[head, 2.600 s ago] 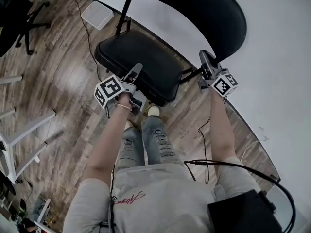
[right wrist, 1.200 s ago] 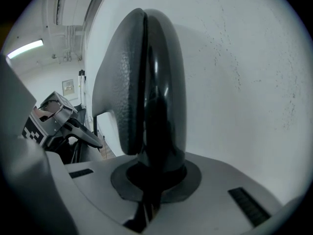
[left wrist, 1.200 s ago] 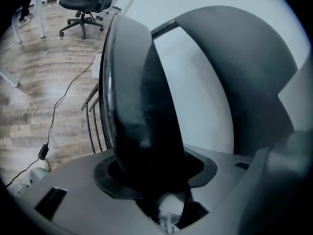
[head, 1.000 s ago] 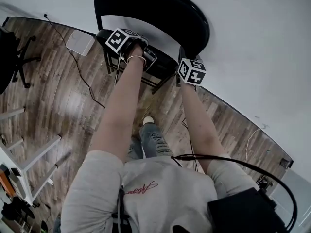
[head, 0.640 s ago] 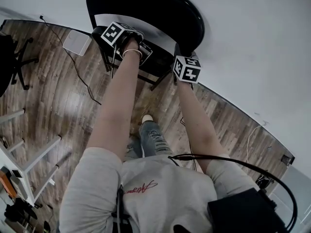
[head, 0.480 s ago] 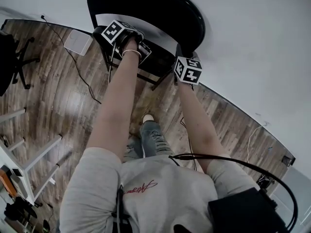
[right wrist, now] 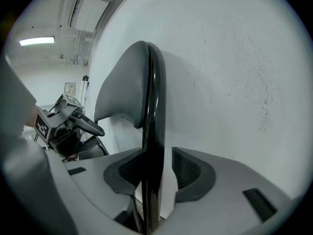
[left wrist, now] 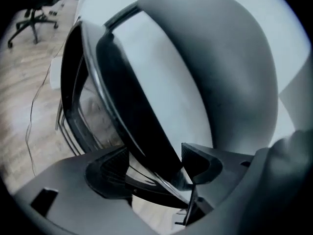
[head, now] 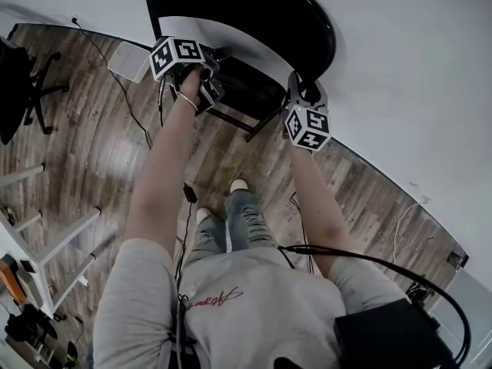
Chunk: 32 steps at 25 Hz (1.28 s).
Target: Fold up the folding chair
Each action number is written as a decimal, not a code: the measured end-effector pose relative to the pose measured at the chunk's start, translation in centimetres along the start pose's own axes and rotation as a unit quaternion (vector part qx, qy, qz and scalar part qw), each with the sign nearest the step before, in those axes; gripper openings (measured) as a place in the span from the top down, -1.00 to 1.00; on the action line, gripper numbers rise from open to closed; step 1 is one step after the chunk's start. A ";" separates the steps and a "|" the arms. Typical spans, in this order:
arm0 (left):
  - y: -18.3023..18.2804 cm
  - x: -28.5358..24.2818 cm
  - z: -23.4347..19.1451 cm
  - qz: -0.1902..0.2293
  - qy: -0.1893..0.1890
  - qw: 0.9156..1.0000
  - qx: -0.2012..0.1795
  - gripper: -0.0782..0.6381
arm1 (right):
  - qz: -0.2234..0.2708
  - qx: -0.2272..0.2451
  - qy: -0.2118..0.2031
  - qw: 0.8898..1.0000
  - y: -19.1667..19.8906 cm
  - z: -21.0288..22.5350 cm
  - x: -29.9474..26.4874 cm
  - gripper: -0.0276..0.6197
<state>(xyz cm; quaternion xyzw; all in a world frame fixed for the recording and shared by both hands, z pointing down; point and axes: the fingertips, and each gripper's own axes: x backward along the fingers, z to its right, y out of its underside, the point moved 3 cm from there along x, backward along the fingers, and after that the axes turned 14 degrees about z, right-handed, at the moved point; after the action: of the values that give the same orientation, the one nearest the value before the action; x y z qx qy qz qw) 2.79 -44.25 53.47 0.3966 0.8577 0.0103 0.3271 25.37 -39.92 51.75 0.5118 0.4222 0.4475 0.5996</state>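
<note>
Your left gripper was letting go: jaws opening, the dark edge of the seat between the pads but not pinched by them. Your right gripper was opening too. The black frame tube at the side of the backrest stood between its pads, with a clear gap on one side, so that was a loose straddle and not a grip.

Position: the folding chair stood close against the white wall on the wood floor, one gripper at each side of it.

Progress, as a judgement: the fold looked essentially done. From the head view the seat sat tipped up under the backrest rather than flat, and the left gripper view showed it steeply raised, lying near the backrest's plane. The legs appeared drawn in close beneath (only partly visible, so you could not confirm they were fully collapsed).

Left to do: clear both sets of jaws off the chair, and check that it would stay folded and upright by the wall without sliding or swinging open.
</note>
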 end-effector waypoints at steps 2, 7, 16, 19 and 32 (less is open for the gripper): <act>-0.8 1.5 0.4 0.048 0.003 0.995 -0.089 -0.14 | 0.005 0.004 -0.001 1.000 -0.1 0.1 1.2 0.42; -1.2 6.4 0.9 0.202 -0.010 0.933 -0.297 -0.10 | -0.004 0.089 -0.019 0.996 -1.3 -1.7 4.7 0.42; 3.1 15.5 3.0 0.355 -0.011 0.840 -0.411 0.65 | 0.045 0.093 -0.053 0.993 -6.0 -6.0 10.0 0.82; 4.9 19.3 4.3 0.377 0.022 0.838 -0.394 0.70 | 0.055 0.092 -0.094 0.990 -7.5 -9.7 11.6 0.86; 10.9 34.6 5.4 0.373 0.112 0.826 -0.409 0.73 | 0.109 0.075 -0.226 0.965 -15.6 -24.9 23.2 0.86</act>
<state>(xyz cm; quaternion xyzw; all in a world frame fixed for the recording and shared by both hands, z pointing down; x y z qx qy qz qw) -3.08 -14.38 33.10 0.5122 0.5928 0.5253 0.3321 8.60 -12.72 32.17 0.6858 0.2498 0.3497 0.5874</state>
